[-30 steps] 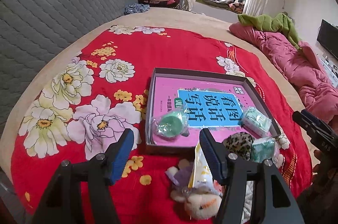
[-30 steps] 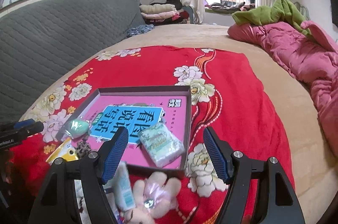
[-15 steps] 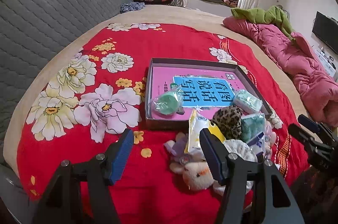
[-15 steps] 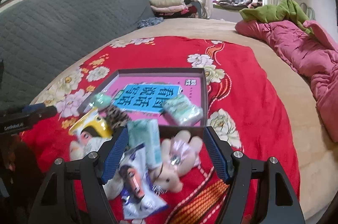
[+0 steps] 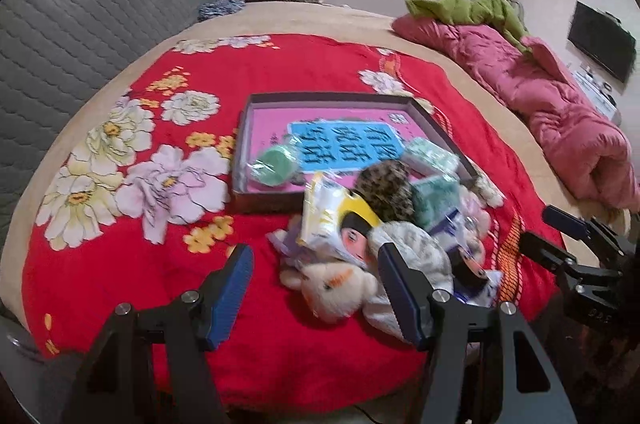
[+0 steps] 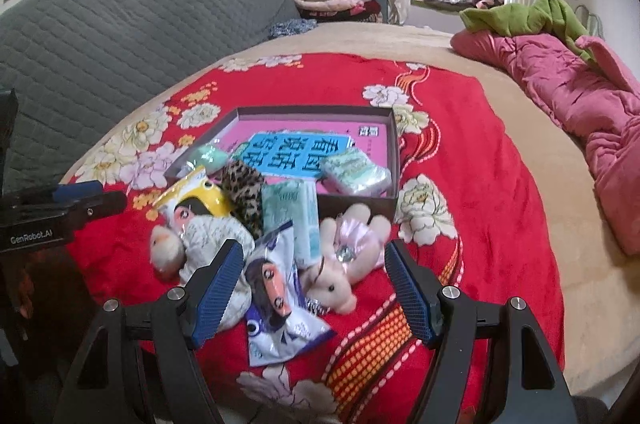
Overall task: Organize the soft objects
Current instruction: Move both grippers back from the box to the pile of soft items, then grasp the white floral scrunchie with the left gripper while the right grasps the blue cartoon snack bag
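I see the soft toys and packets heaped on the red flowered blanket (image 5: 280, 63), just in front of the shallow box (image 6: 394, 143): a white plush rabbit (image 5: 336, 288), a pink plush pig (image 6: 344, 264), a leopard-print pouch (image 6: 244, 191) and a tissue pack (image 6: 292, 212). Inside the box lie a green round packet (image 5: 274, 165) and another tissue pack (image 6: 356, 169). My left gripper (image 5: 316, 288) hangs over the heap with its fingers apart, holding nothing; my right gripper (image 6: 314, 288) likewise, fingers wide apart

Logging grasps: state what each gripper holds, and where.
Nothing is held. Left gripper and right gripper are both open, above the pile of soft items.
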The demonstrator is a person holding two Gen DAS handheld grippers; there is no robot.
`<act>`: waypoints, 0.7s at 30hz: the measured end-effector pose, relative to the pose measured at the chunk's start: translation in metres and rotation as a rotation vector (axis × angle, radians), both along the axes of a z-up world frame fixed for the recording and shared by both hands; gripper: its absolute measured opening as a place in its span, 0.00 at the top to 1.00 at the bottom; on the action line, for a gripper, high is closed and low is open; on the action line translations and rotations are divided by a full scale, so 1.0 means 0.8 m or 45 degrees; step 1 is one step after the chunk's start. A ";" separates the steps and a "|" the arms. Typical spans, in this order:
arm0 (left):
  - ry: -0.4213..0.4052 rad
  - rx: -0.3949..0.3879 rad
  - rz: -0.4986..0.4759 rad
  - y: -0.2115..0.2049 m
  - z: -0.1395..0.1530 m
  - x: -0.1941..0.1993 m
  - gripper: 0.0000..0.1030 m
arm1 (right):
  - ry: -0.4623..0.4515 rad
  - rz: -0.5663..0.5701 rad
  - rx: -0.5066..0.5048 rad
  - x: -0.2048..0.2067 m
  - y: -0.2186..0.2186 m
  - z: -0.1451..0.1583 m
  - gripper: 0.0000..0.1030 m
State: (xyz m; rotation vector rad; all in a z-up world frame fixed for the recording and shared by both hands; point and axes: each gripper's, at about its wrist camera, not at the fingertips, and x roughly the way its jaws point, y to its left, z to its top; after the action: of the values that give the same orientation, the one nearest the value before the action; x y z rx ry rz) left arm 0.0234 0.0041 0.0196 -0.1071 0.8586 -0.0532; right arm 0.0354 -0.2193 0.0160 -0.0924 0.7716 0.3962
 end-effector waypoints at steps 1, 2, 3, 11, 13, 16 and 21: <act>0.006 0.001 -0.013 -0.004 -0.002 -0.002 0.38 | 0.006 0.005 -0.011 -0.002 0.001 -0.001 0.28; 0.012 -0.004 -0.030 -0.009 -0.003 -0.003 0.38 | 0.010 0.007 -0.022 -0.005 0.003 -0.002 0.28; 0.020 -0.007 -0.043 -0.013 -0.005 -0.004 0.38 | 0.013 0.009 -0.029 -0.006 0.004 -0.004 0.28; 0.130 -0.040 -0.167 -0.052 -0.033 -0.011 0.38 | 0.046 0.047 -0.093 -0.013 0.011 -0.014 0.28; 0.151 -0.048 -0.182 -0.058 -0.038 -0.011 0.38 | 0.057 0.047 -0.095 -0.013 0.009 -0.015 0.28; 0.183 -0.067 -0.189 -0.062 -0.047 -0.009 0.38 | 0.071 0.041 -0.098 -0.012 0.006 -0.018 0.28; 0.238 -0.103 -0.186 -0.060 -0.063 -0.003 0.38 | 0.099 0.050 -0.112 -0.011 0.004 -0.025 0.28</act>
State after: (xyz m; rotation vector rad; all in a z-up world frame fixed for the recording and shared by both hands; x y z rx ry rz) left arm 0.0209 -0.0436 -0.0305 -0.1264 1.0503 -0.2180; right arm 0.0263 -0.2160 -0.0041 -0.1756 0.8653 0.4048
